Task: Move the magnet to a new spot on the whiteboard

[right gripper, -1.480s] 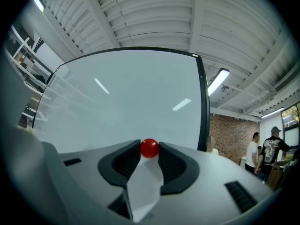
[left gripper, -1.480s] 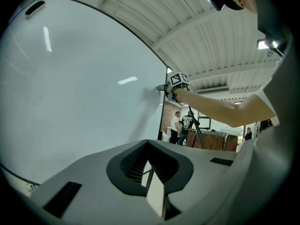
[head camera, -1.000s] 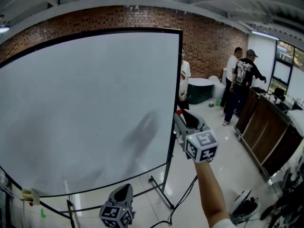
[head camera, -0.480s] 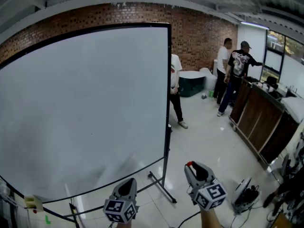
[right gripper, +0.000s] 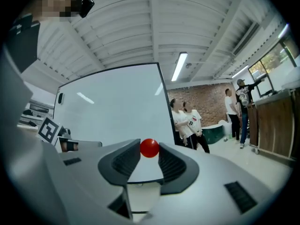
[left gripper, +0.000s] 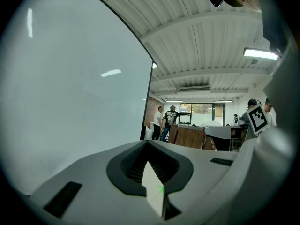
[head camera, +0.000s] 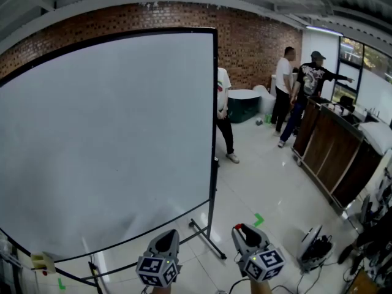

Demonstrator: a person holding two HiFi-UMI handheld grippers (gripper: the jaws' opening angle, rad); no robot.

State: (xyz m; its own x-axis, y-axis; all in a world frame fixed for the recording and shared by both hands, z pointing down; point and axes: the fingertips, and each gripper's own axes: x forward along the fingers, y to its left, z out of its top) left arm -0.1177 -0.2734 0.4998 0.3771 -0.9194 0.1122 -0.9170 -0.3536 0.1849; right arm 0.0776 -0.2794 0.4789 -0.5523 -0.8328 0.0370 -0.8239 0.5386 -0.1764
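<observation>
Whiteboard left side cut off; person half-hidden behind.

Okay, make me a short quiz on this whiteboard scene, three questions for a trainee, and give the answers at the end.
1. What does the right gripper hold between its fingers?
2. True or false: the whiteboard hangs on the brick wall.
3. The left gripper has its fingers: A. closed with nothing between them; B. closed on a marker; C. spread wide apart.

Key: 1. A red magnet. 2. False; it stands on its own floor stand, in front of the wall. 3. A.
</observation>
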